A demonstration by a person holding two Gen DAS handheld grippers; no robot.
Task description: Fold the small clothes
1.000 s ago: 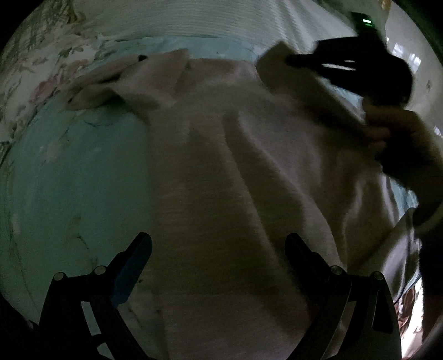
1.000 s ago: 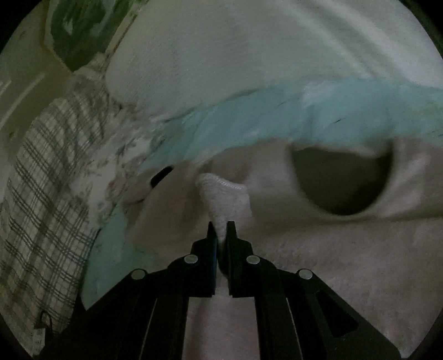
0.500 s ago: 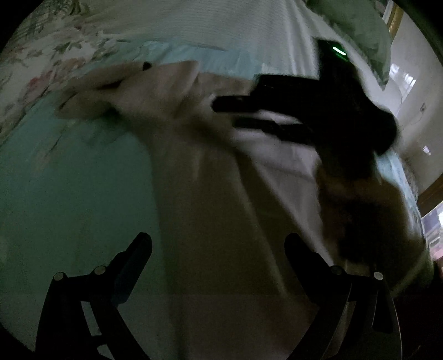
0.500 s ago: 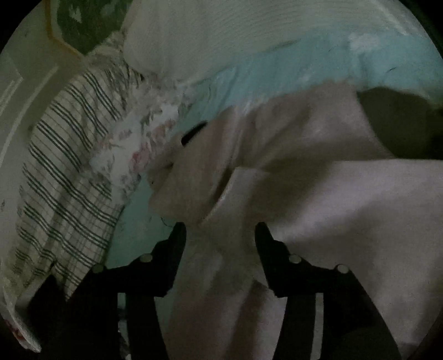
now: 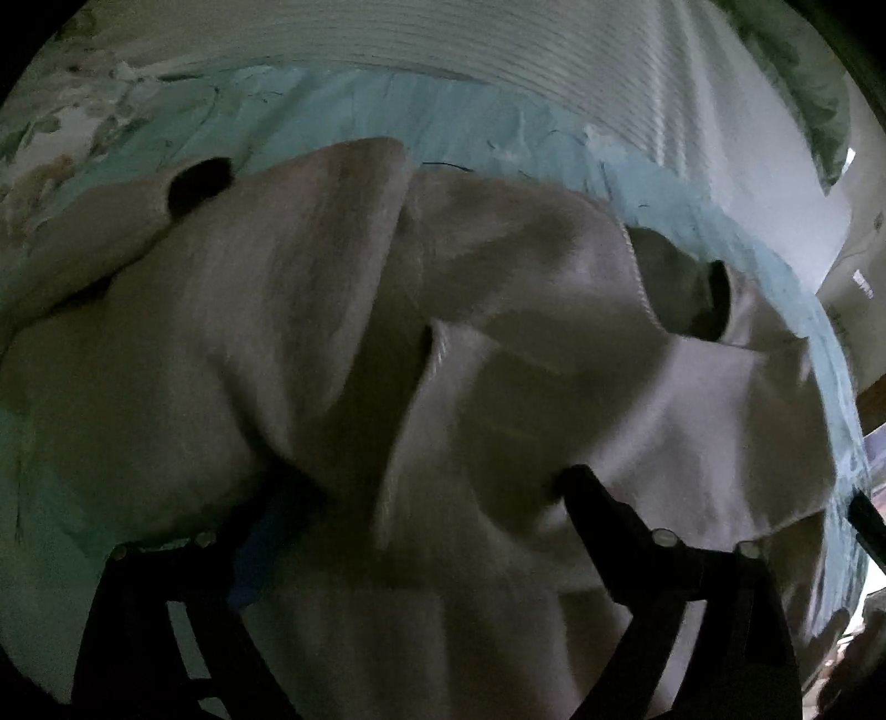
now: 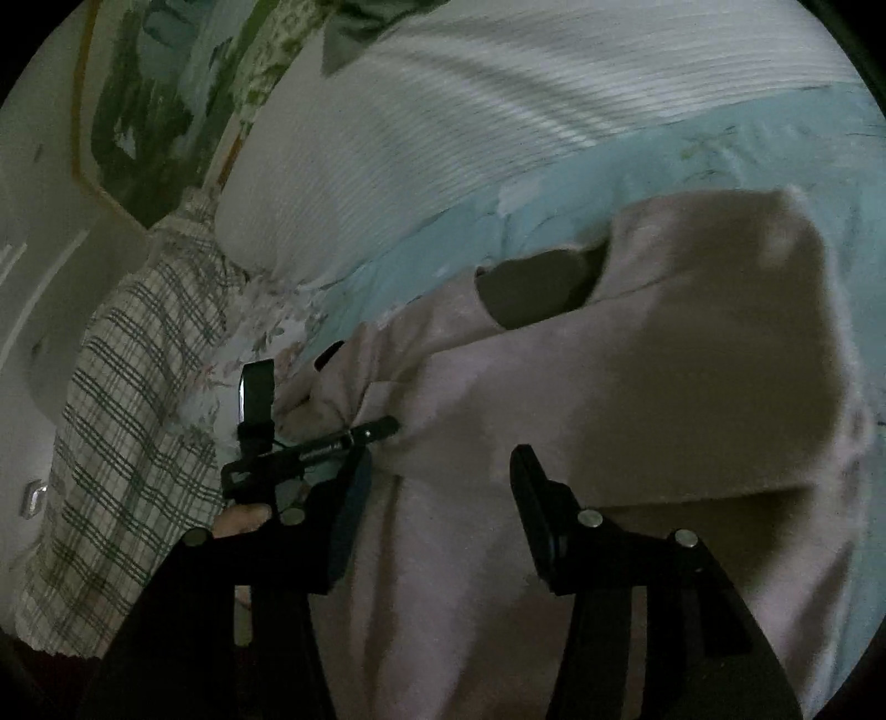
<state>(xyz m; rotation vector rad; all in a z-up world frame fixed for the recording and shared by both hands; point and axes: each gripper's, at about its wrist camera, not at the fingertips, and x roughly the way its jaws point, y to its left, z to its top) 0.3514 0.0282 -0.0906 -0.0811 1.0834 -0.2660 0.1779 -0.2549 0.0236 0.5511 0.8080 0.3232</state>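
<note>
While both grippers' jaws gape empty, left gripper just narrowing, the pink top lies folded, neck upper right, on a teal bedsheet.

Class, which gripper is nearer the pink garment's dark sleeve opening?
Left. The left gripper is beside the sleeve opening, jaws just narrowing over the garment, unclamped; the right gripper, jaws just opened and empty, hangs farther back.

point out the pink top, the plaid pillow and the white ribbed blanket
pink top (image 6: 637, 387): right wrist view, on its folded-over body panel
plaid pillow (image 6: 127, 421): right wrist view, on its checked face
white ribbed blanket (image 5: 443, 50): left wrist view, on its ribbed surface
</note>
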